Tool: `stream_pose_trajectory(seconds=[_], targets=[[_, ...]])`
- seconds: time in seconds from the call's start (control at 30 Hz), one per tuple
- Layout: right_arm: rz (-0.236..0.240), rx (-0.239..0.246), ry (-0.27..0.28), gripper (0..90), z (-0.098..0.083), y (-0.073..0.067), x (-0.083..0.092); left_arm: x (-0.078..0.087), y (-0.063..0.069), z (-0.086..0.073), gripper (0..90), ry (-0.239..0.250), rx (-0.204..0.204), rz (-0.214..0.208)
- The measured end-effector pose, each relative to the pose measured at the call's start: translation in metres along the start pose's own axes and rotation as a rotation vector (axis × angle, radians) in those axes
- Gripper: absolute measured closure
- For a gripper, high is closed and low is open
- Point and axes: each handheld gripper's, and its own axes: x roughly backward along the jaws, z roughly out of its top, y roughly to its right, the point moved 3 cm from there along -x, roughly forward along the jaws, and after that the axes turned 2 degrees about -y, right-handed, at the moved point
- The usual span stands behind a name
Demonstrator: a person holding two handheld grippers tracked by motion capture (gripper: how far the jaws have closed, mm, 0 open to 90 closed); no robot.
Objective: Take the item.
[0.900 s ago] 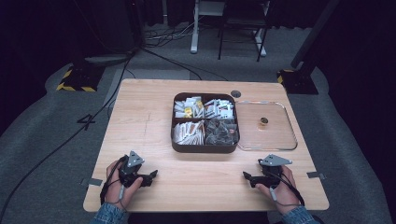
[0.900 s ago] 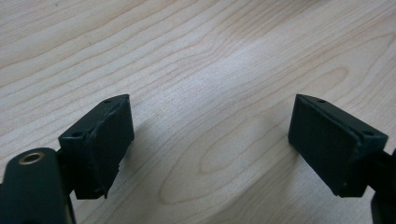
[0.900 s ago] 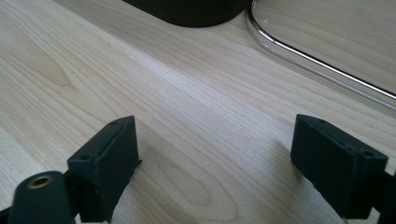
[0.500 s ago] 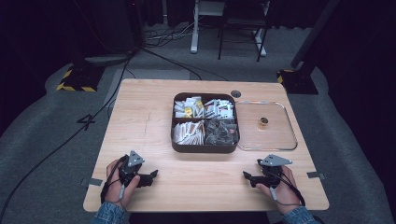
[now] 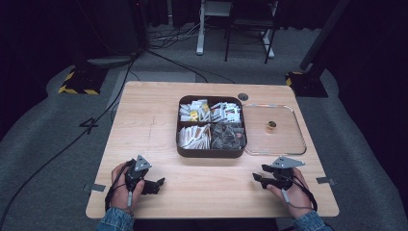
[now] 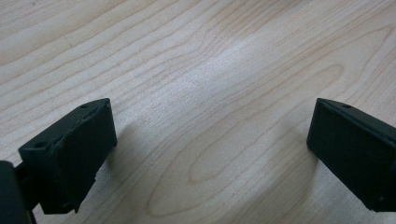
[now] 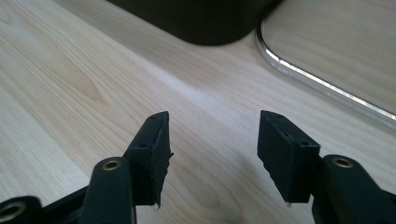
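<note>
While we look from above, the box (image 5: 211, 126) of four compartments lies ahead of both hands, its long axis across the counter (image 5: 144, 125); one clear lid (image 5: 276, 144) lies flat just beside it, nearer our right hand-held gripper (image 5: 258, 178). Our left hand-held gripper (image 6: 210, 154) stands wide open over bare wood (nothing held). Our right one (image 7: 212, 154) gapes about halfway, empty, box corner (image 7: 205, 23) ahead.
</note>
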Motion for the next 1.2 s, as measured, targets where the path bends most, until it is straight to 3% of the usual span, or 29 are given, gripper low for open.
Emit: stream_pose_trajectory(seconds=[0.37, 0.7, 0.9, 1.2], targets=[[0.065, 0.037, 0.038, 43.9, 0.05, -0.007, 0.011, 0.0, 0.0, 0.0, 0.4, -0.004, -0.007, -0.003], [0.07, 0.051, 0.087, 43.0, 0.078, -0.006, 0.017, 0.0, 0.0, 0.0, 0.4, -0.003, -0.007, -0.002], [0.069, 0.051, 0.185, 42.6, 0.094, -0.006, 0.024, 0.0, 0.0, 0.0, 0.4, -0.004, -0.008, -0.003], [0.074, 0.045, 0.197, 42.6, 0.117, 0.001, 0.018, -0.001, 0.0, 0.0, 0.2, -0.006, -0.01, -0.003]])
